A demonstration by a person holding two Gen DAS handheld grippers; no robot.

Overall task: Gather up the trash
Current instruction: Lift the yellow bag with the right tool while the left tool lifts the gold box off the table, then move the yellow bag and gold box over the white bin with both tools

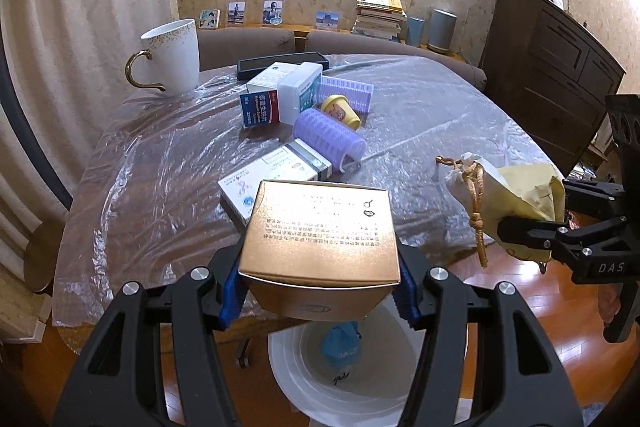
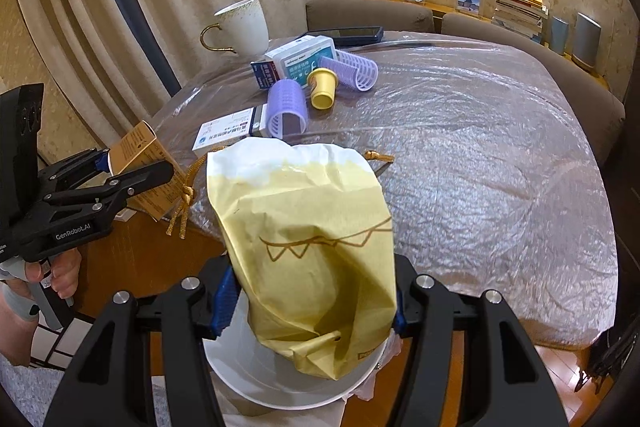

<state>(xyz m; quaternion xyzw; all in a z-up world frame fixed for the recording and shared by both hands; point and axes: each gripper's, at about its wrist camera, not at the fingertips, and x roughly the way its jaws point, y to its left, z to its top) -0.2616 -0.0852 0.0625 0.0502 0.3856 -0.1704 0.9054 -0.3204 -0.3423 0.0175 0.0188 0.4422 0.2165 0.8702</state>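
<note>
My left gripper (image 1: 320, 301) is shut on a gold cardboard box (image 1: 320, 227), held above a white trash bin (image 1: 296, 379) that has a blue wad inside. The box also shows in the right wrist view (image 2: 138, 151). My right gripper (image 2: 308, 307) is shut on a crumpled yellow paper bag (image 2: 312, 247) with gold cord handles, held over the same white bin (image 2: 256, 379). The bag also shows at the right of the left wrist view (image 1: 520, 191).
A round table under clear plastic film (image 1: 420, 99) holds medicine boxes (image 1: 276, 171), two purple hair rollers (image 1: 328, 135), a small yellow cup (image 1: 342, 109), a white mug (image 1: 172, 57) and a black case (image 1: 280, 63). A dark cabinet (image 1: 552, 67) stands at right.
</note>
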